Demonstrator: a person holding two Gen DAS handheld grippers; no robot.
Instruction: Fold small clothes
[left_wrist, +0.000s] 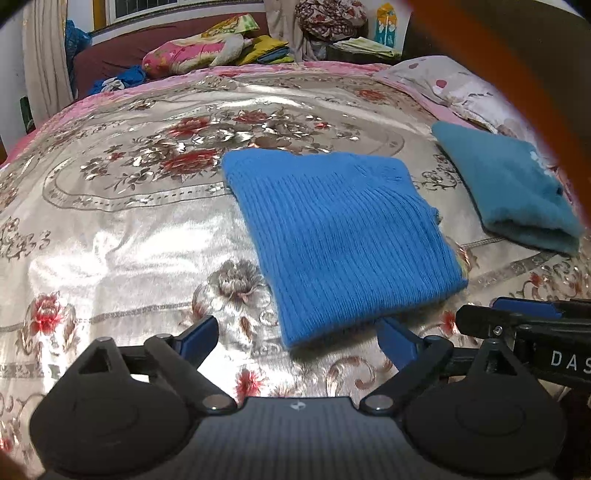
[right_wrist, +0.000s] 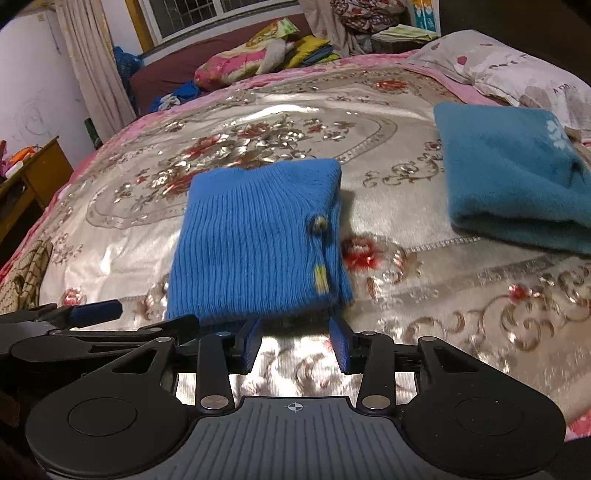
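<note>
Your left gripper (left_wrist: 297, 338) stands spread wide with nothing between its fingers; the folded blue knit (left_wrist: 340, 236) lies flat on the floral bedspread (left_wrist: 129, 229) at twelve o'clock, its near edge just ahead; your right gripper (right_wrist: 295, 345) is part open and holds nothing; the folded teal garment (right_wrist: 513, 173) rests at two o'clock, apart from the knit.

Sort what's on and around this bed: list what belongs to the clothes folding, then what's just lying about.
Belongs to the folding:
- folded blue ribbed knit
- folded teal garment
- left gripper, open
- right gripper, open

Lying about:
- floral bedspread
- heart-print pillow
- pink floral bundle
- curtain
</note>
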